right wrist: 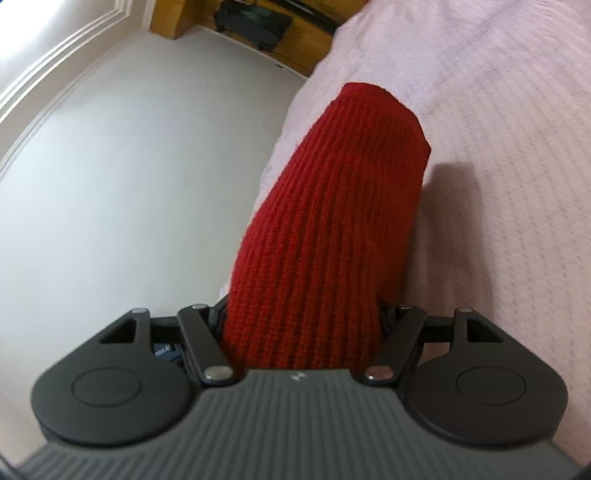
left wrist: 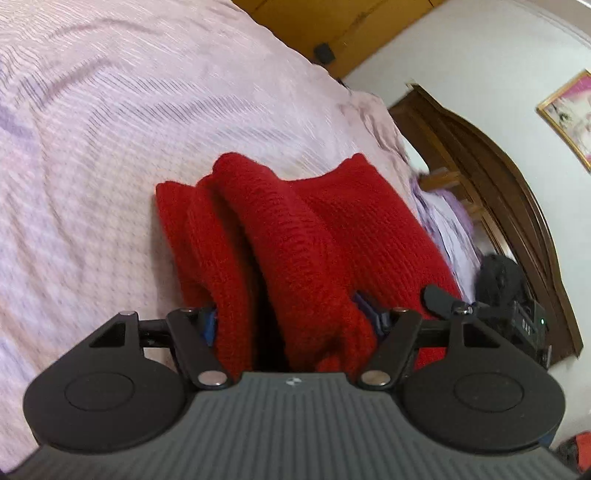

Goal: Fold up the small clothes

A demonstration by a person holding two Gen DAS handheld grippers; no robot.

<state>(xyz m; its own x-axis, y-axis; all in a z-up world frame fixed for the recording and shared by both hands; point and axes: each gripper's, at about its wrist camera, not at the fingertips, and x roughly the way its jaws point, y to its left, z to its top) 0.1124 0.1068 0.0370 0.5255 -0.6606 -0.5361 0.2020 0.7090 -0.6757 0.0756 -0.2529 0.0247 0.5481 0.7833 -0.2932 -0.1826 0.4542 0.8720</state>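
Note:
A red knitted garment [left wrist: 295, 236] hangs bunched in folds between the jaws of my left gripper [left wrist: 295, 317], which is shut on it above the pink bedspread [left wrist: 110, 147]. The fingertips are buried in the knit. In the right wrist view the same red garment [right wrist: 325, 229] stretches forward from my right gripper [right wrist: 303, 317], which is shut on it too. Its far end rests near the bed's edge. My right gripper also shows in the left wrist view [left wrist: 517, 314] at the garment's right side.
The pink bedspread [right wrist: 498, 184] covers the bed. A dark wooden headboard [left wrist: 498, 177] and a framed picture [left wrist: 569, 114] stand at the right. A white wall [right wrist: 129, 166] and wooden furniture [right wrist: 258, 29] lie beyond the bed's edge.

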